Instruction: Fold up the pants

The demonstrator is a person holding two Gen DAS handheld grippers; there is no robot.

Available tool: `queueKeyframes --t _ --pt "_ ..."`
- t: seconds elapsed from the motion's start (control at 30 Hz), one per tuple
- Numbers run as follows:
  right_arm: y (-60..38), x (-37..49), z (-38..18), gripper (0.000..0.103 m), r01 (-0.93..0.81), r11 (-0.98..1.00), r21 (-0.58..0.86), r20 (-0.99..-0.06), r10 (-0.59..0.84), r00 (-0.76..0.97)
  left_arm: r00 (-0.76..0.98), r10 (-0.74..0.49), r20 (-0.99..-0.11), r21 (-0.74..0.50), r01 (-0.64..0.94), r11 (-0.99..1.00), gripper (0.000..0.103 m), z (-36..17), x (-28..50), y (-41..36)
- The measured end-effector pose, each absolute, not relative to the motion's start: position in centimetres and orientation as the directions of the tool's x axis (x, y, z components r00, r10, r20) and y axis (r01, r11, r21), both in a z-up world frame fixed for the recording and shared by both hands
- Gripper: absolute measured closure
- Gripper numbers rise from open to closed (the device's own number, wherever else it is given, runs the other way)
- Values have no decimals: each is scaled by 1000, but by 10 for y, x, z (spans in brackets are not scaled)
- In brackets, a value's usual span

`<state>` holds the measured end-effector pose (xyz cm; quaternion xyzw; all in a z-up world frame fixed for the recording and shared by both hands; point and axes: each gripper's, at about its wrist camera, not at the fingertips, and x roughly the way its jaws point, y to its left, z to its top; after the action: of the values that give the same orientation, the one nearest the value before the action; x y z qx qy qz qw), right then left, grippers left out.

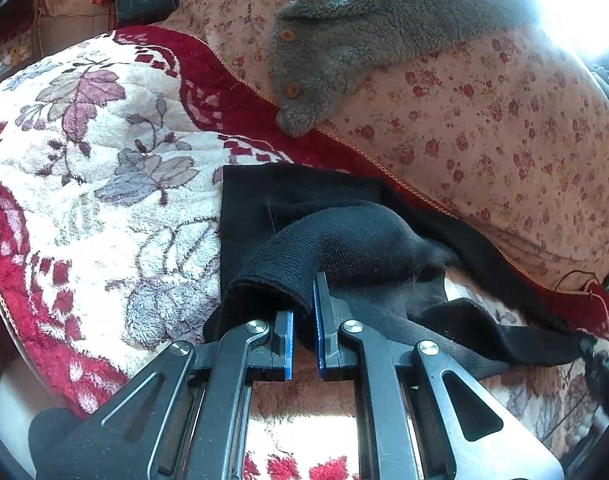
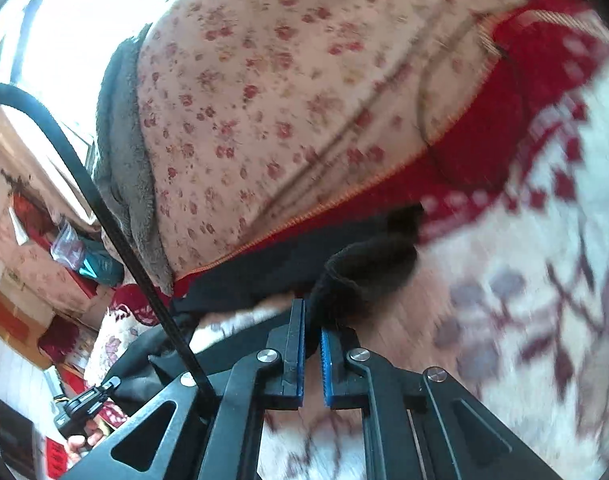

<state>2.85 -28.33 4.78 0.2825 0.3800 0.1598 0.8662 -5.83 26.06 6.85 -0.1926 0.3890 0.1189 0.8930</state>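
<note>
black pants (image 1: 344,236), both tongs clamped on them

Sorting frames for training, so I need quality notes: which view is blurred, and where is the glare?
Right wrist view: motion blur smears the blanket; window washed out top left. Left wrist view: sharp, glare top right past the grey fleece.

Left gripper (image 1: 304,300) is clamping black fabric; right gripper (image 2: 312,324) is likewise pinching fabric, both angling downward.
</note>
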Motion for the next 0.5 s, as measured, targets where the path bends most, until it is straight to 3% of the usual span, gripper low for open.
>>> queueKeyframes --t 0.27,0.5 --pt "-265 111 76 98 -77 816 573 -546 450 707 661 61 -748 -247 -363 899 96 68 -56 264" --pt "-246 183 10 96 27 871 491 -701 376 605 645 90 -759 -219 -383 898 96 59 -50 266"
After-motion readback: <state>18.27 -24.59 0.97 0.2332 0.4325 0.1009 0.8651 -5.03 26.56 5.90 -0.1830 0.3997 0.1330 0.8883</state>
